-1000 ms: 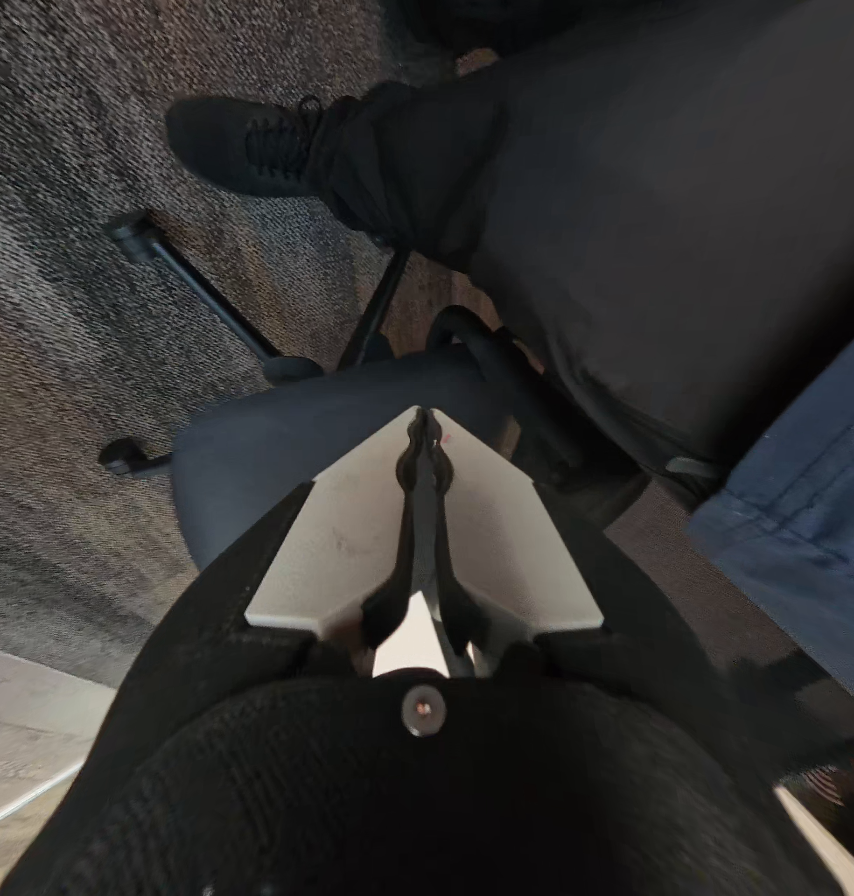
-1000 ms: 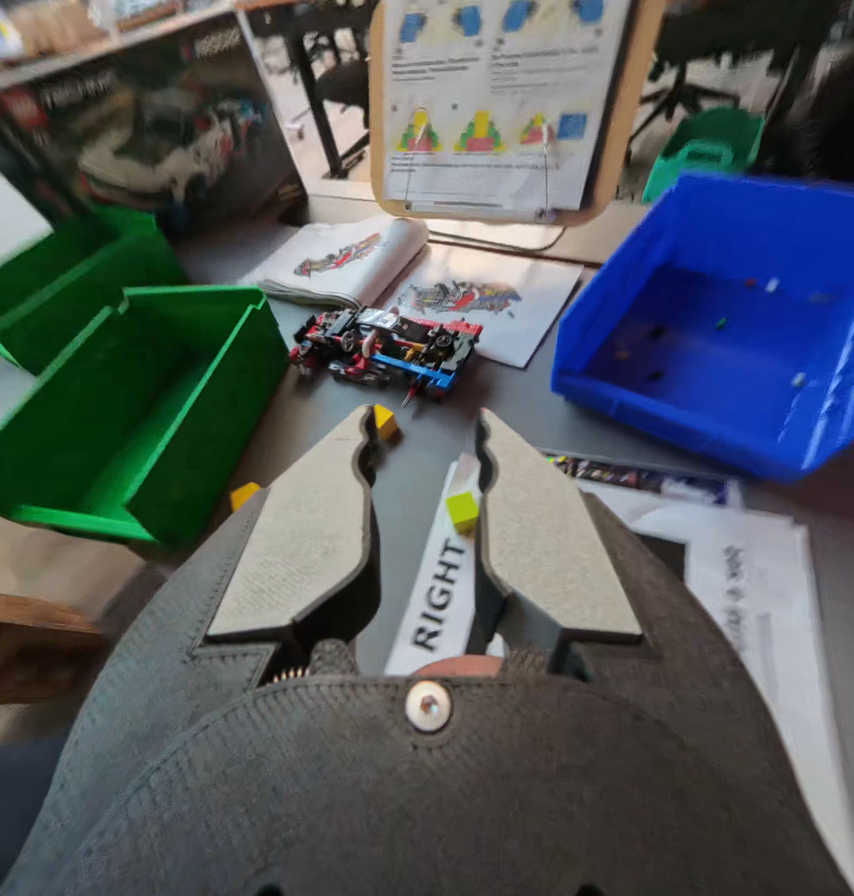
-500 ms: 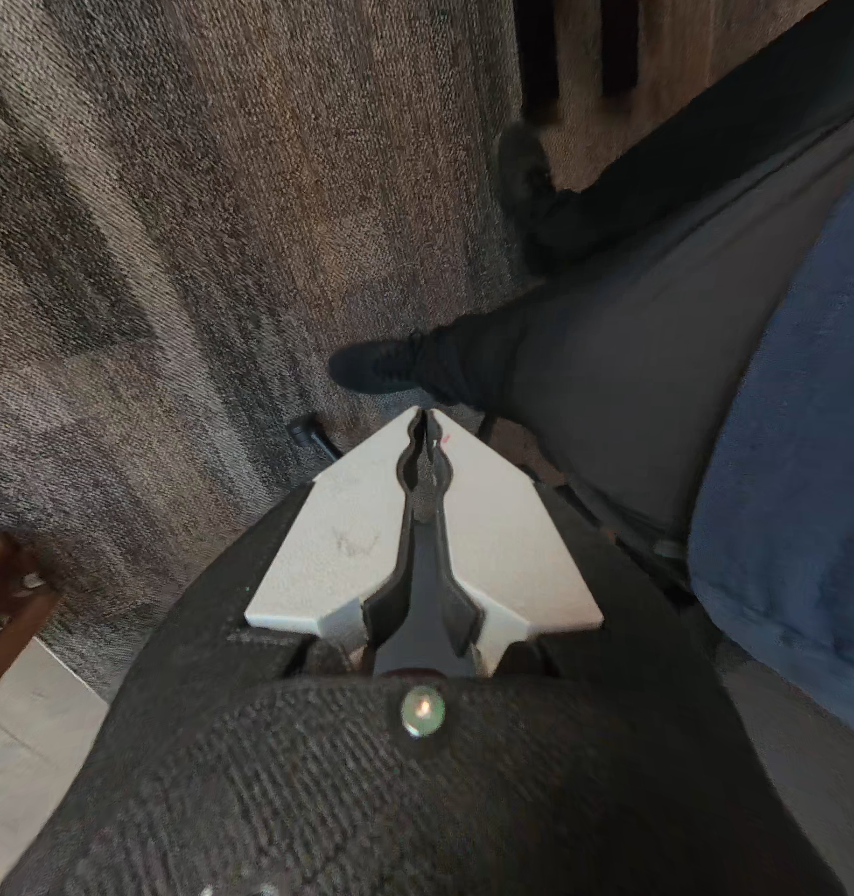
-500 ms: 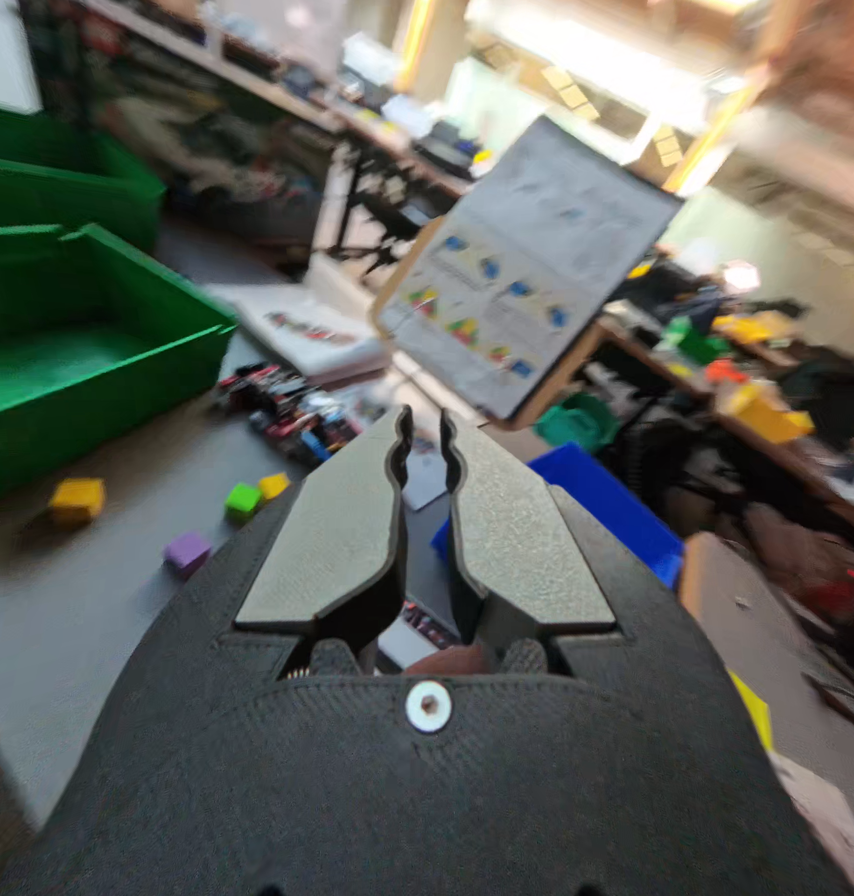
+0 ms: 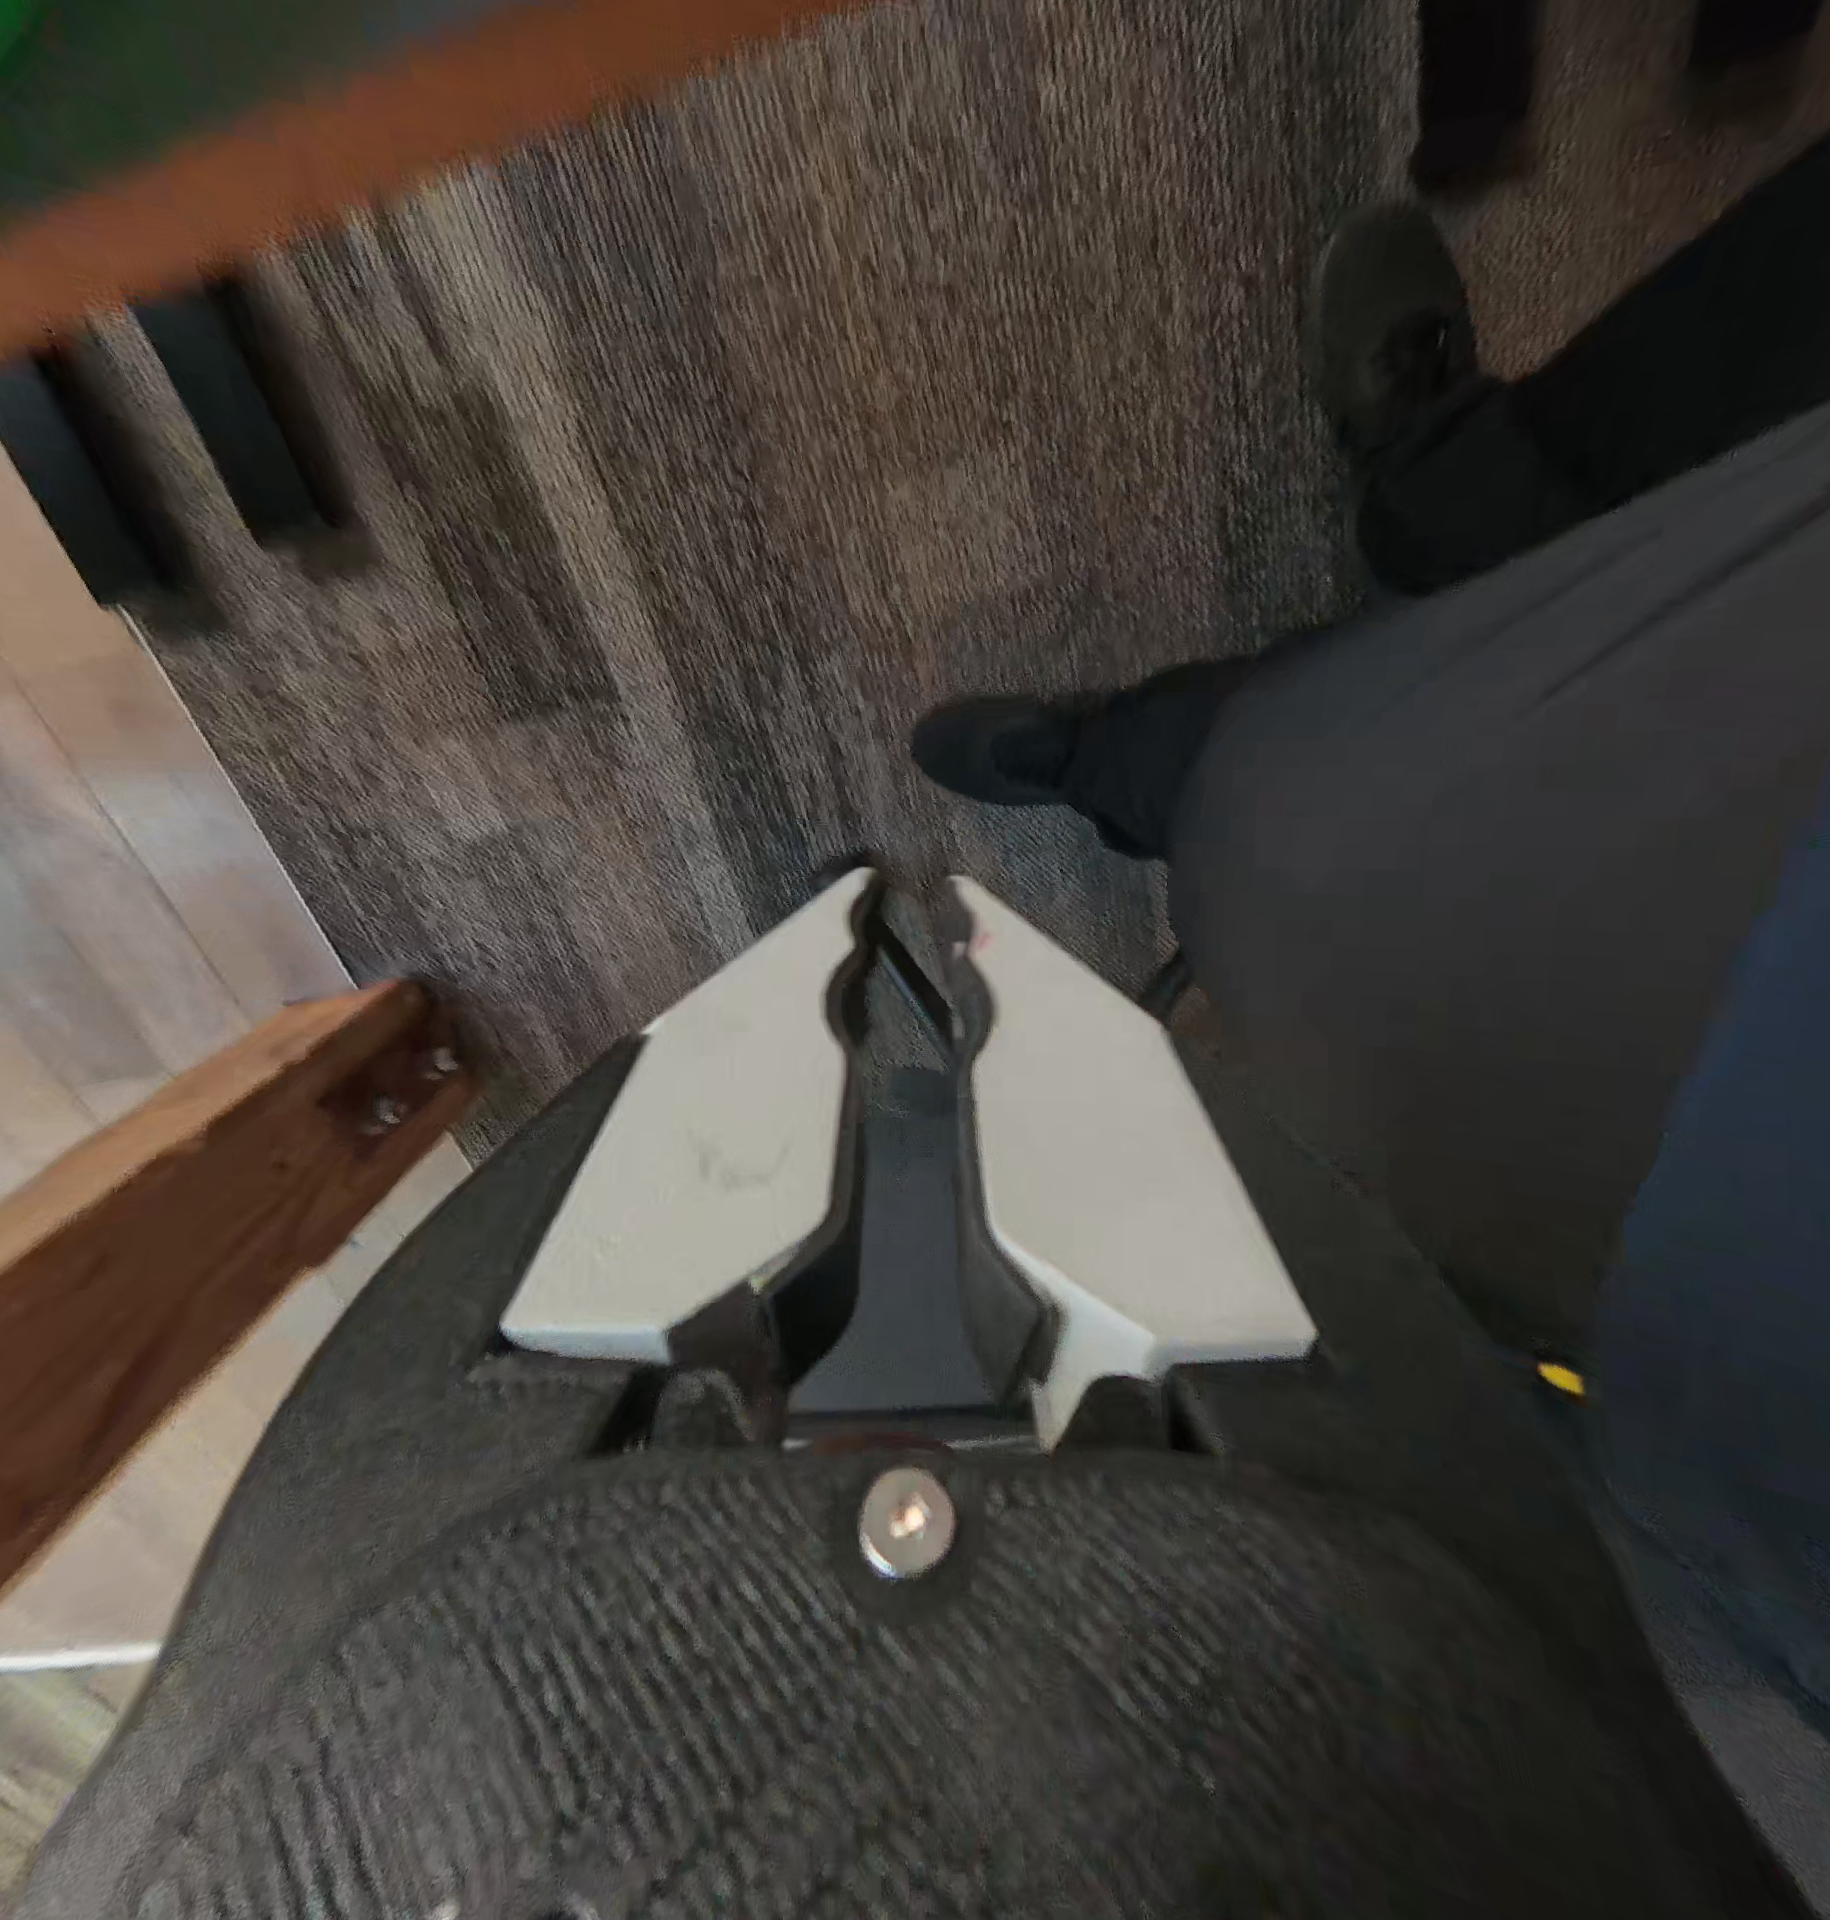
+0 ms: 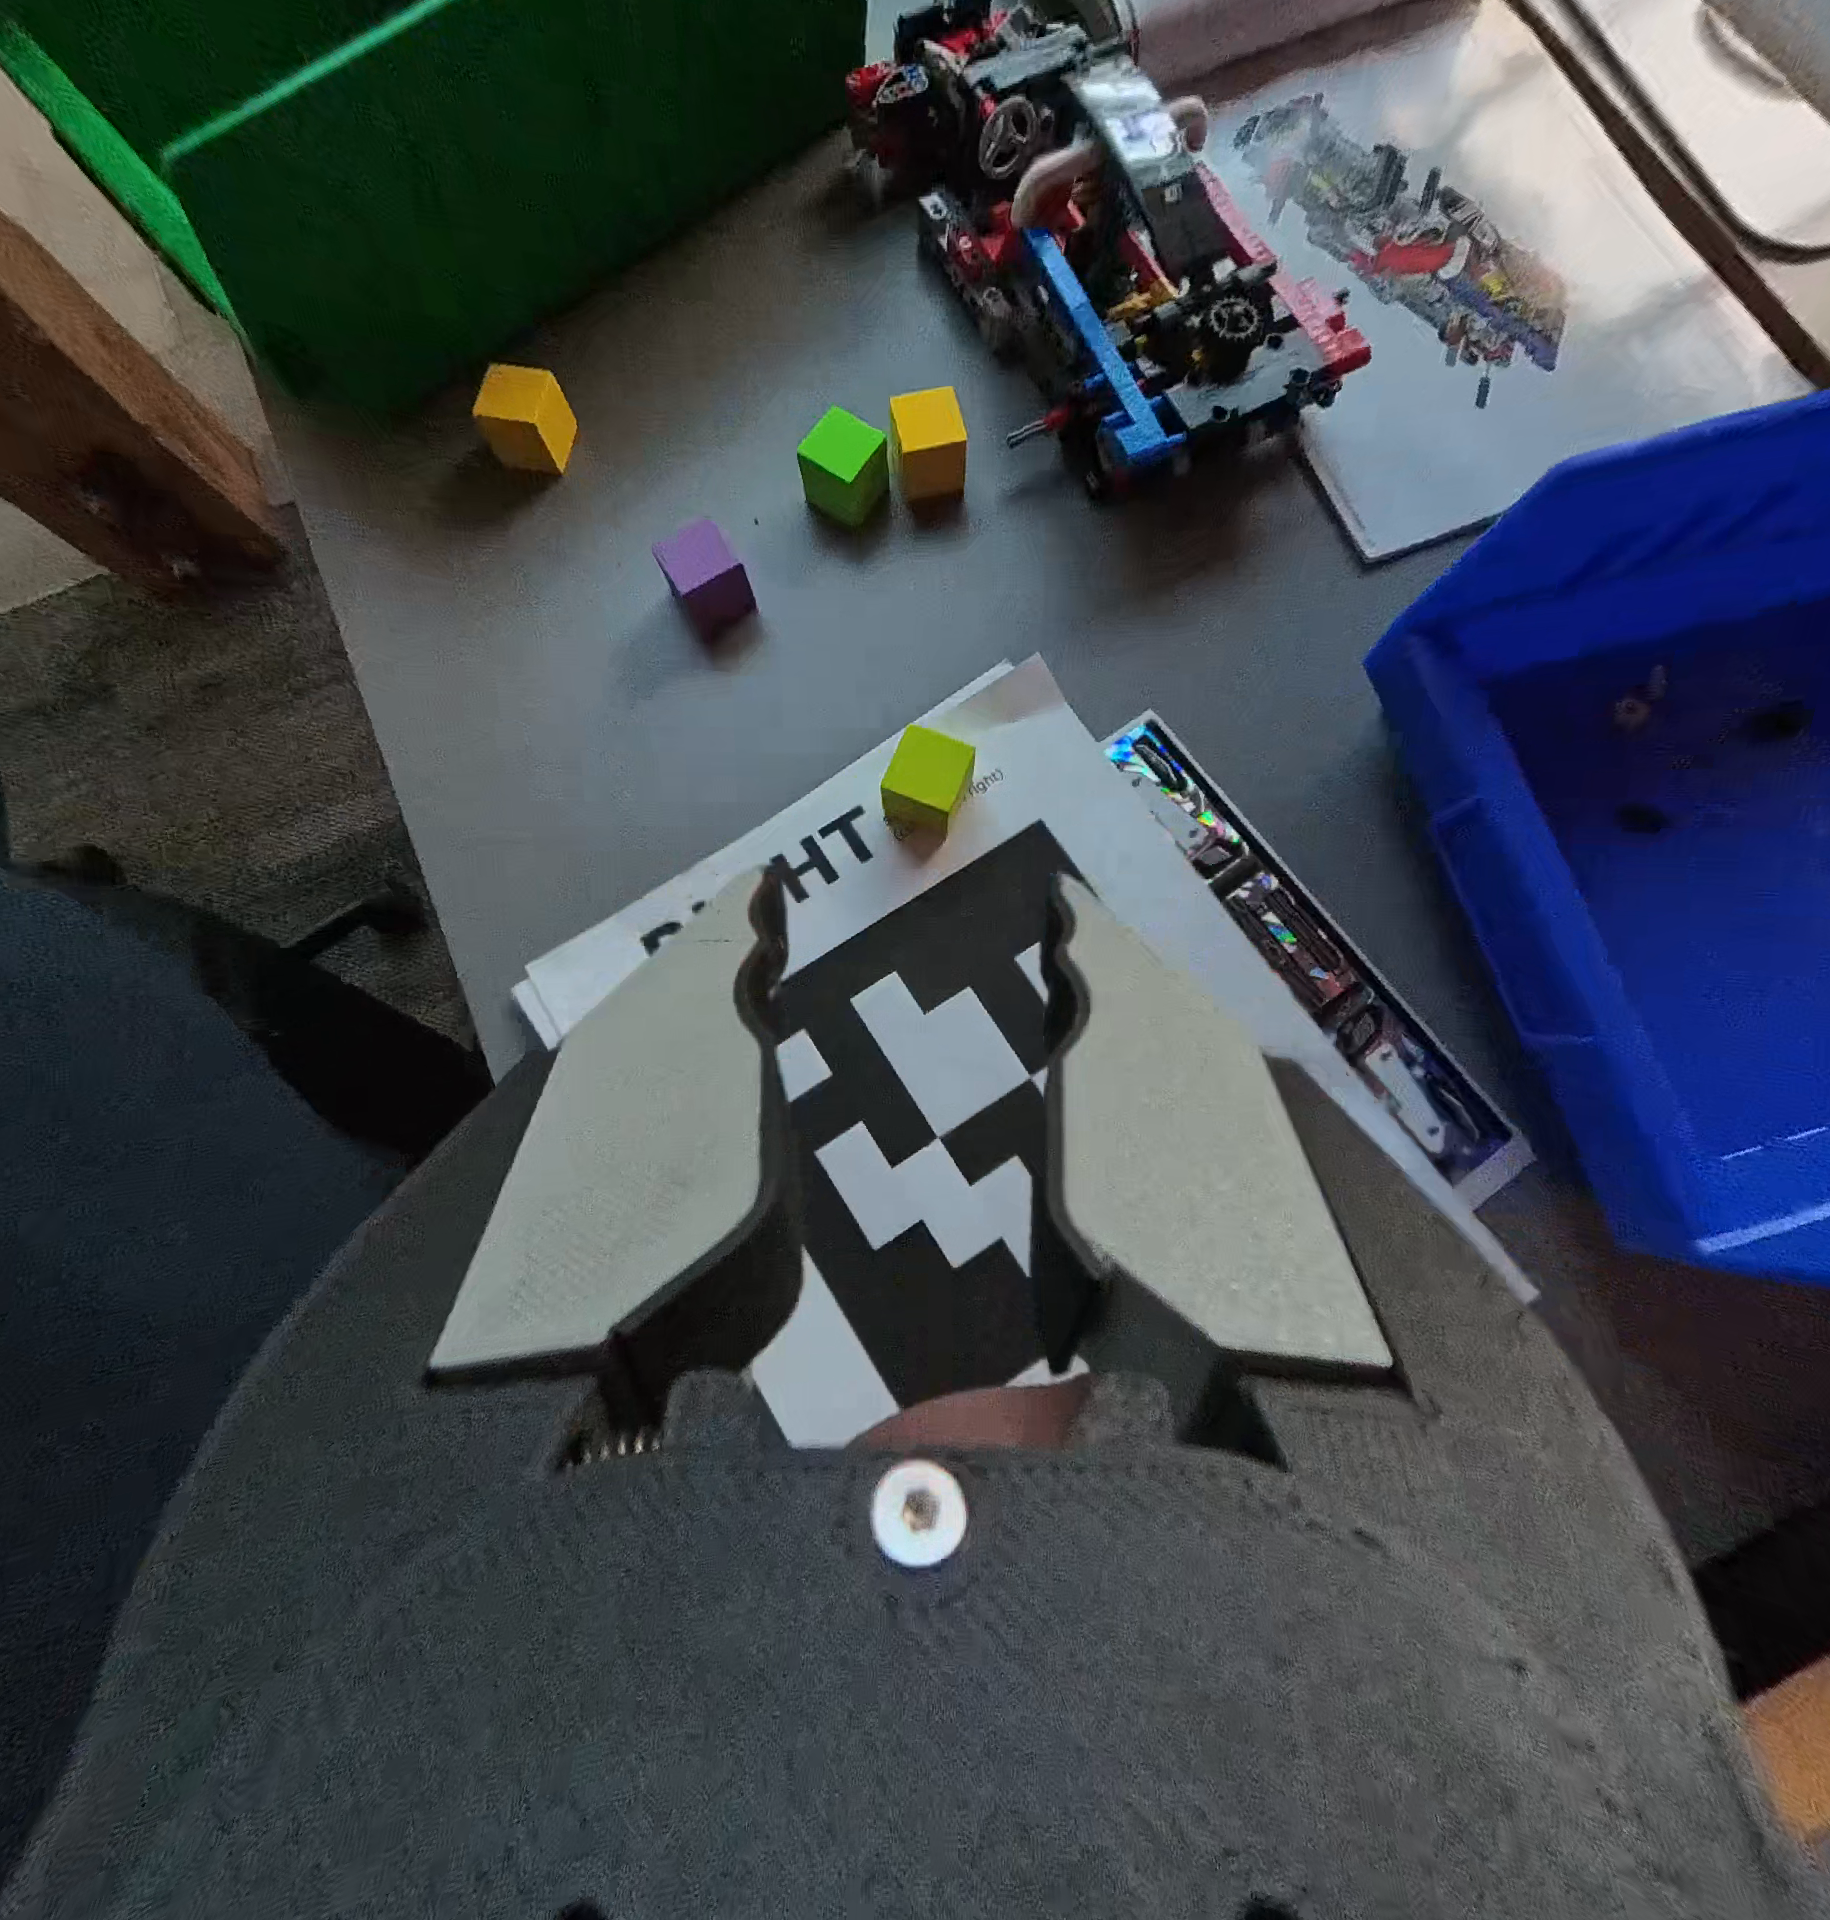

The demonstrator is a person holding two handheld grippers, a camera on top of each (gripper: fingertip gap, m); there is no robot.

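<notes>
Just short of the lime cube (image 6: 926,777) on the sheet (image 6: 1108,831), the right gripper (image 6: 906,914) gapes wide, empty; best centred over it. Left gripper (image 5: 911,914), slightly parted, empty, points at carpet (image 5: 786,468).

Printed word, black-white square marker on white sheet (image 6: 1119,831); writing not reproduced. Smaller print illegible.

Left floorward, right tableward; no overlap.

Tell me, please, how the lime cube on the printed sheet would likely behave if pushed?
The lime cube has flat faces, so it should slide, not roll. It looks small and solid, probably light. The loose printed sheet beneath may shift with it.
</notes>
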